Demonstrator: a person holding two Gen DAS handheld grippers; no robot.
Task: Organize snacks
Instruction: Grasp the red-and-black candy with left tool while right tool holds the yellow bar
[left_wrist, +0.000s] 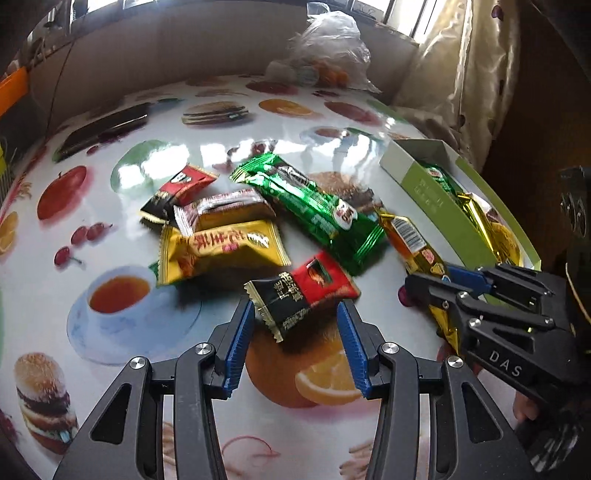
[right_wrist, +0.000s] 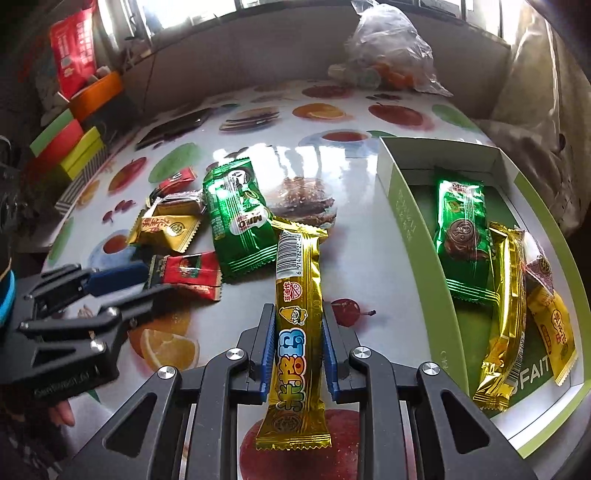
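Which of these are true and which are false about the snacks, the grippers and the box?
1. The right gripper is clamped on a long gold bar. True.
2. The left gripper is squeezing the green Milo pack. False: its jaws are open around one end of a red-and-black candy.
3. The box is empty. False: it holds a green pack, a gold bar and yellow candies.
4. A clear plastic bag sits at the far edge of the table. True.
5. The Milo pack lies outside the box. True.

Fruit-print glossy table reflecting daylight; windows behind; pale curtain right; coloured boxes left.
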